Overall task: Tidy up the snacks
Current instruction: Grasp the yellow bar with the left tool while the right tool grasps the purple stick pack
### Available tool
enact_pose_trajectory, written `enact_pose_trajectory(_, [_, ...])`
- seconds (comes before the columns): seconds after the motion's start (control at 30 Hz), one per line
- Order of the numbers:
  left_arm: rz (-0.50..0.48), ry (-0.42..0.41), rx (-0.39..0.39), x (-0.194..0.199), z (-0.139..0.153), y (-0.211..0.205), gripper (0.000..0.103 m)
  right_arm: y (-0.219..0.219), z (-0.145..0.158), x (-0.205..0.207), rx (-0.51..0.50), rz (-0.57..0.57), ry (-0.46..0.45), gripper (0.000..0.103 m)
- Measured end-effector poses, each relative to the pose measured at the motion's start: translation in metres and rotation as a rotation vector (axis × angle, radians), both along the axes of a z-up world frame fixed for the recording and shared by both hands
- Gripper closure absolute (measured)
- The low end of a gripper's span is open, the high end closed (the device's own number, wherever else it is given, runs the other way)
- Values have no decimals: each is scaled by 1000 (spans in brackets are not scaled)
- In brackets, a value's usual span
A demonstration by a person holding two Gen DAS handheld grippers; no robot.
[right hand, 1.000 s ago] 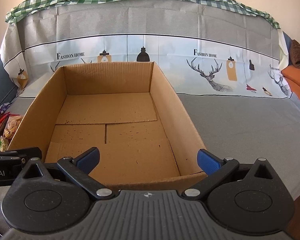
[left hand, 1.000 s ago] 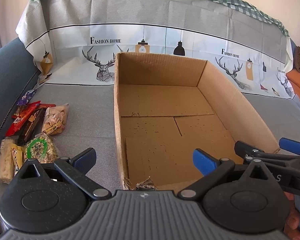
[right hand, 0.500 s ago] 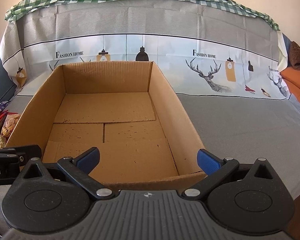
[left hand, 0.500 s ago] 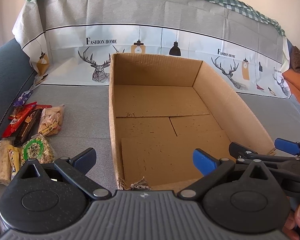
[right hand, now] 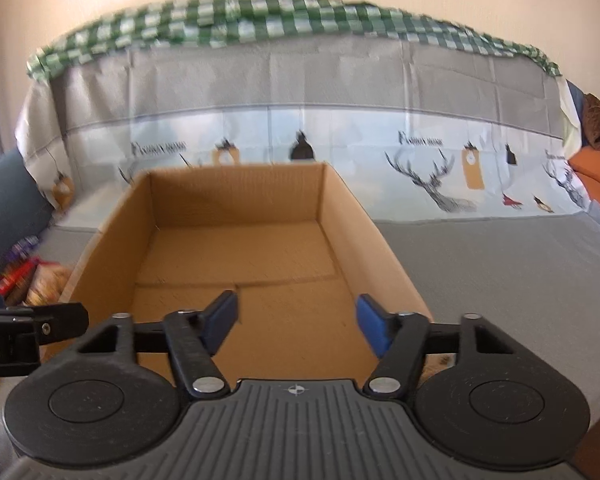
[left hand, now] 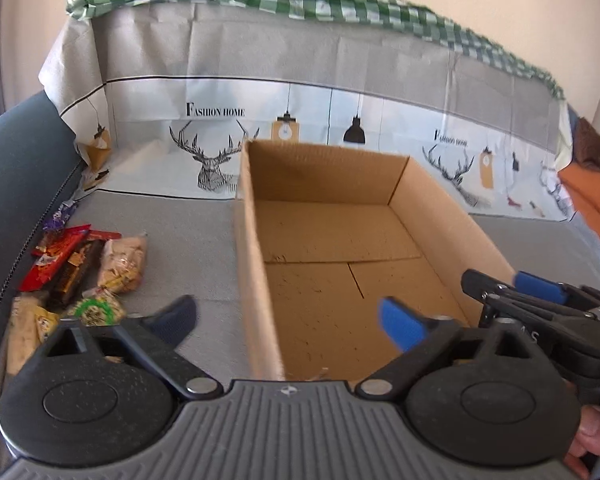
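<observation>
Left wrist view: the left tool (left hand: 288, 320) is hanging low over the near end of the open brown cardboard box (left hand: 256, 280), its blue-padded jaws closing with nothing between them, one finger on each side of the box's left wall. The snacks are lying in a loose pile of crinkly wrapped packets (left hand: 76, 276) on the grey cloth-covered surface (left hand: 188, 240), outside the box and to the left of the tool, near the dark blue cushion edge (left hand: 16, 184). A red wrapper (left hand: 54, 256), a pale clear bag of biscuits (left hand: 124, 260) and a green-labelled packet (left hand: 98, 312) are showing among them; the last is sitting just beside the tool's left finger. The red wrapper's long axis is running away from the camera, roughly along the box wall. The box is holding nothing yet. The right tool (left hand: 516, 284) is poking in from the right edge, over the box's near right corner, with a hand (left hand: 592, 440) gripping behind it.

Right wrist view: the right tool (right hand: 298, 320) is pointing straight into the empty box, jaws closing on air. The snack pile is appearing only as a blurred patch at the far left, beyond the box's left wall, with the left tool's black body between.

In my judgement the left hand is clearly nearer the pile, so the first pick is falling to it: a swing leftward and down onto the closest packet.
</observation>
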State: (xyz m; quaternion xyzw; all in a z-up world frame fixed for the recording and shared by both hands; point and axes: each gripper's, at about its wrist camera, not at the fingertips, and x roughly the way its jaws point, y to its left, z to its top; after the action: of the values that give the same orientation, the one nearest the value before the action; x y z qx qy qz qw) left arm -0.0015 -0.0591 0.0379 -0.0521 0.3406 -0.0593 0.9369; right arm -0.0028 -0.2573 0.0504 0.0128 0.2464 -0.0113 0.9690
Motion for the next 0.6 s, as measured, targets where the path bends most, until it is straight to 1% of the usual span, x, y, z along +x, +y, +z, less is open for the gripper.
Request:
enact_pose_trajectory(0.03, [-3, 12, -15, 1, 4, 9, 32, 5, 2, -1, 5, 12, -18, 47])
enact_pose_trajectory(0.1, [-19, 28, -38, 4, 14, 29, 61, 17, 6, -4, 20, 44, -49, 52])
enact_pose_trajectory(0.13, [-21, 28, -44, 5, 19, 41, 68, 23, 7, -6, 31, 65, -60, 54])
enact_pose_trajectory(0.17, [-19, 28, -44, 7, 24, 54, 75, 30, 9, -8, 46, 89, -68, 55])
enact_pose_trajectory(0.27, [-6, 24, -11, 13, 32, 95, 78, 56, 11, -12, 80, 167, -84, 55])
enact_pose_trajectory(0.37, [3, 60, 4, 21, 24, 139, 78, 87, 9, -19, 102, 258, -81, 54])
enact_pose_trajectory(0.43, [12, 92, -7, 23, 8, 165, 78, 107, 2, -23, 101, 334, -62, 54])
enact_pose_trajectory(0.47, [26, 103, -16, 21, -4, 175, 78, 118, -2, -22, 96, 371, -39, 54])
enact_pose_trajectory(0.53, [65, 135, -37, 14, -34, 191, 79, 140, -12, -22, 83, 433, -12, 54])
enact_pose_trajectory(0.57, [83, 165, -61, 13, -41, 197, 86, 150, -17, -23, 81, 465, 5, 54])
enact_pose_trajectory(0.6, [102, 122, -86, 8, -42, 203, 86, 158, -23, -23, 77, 490, 30, 55])
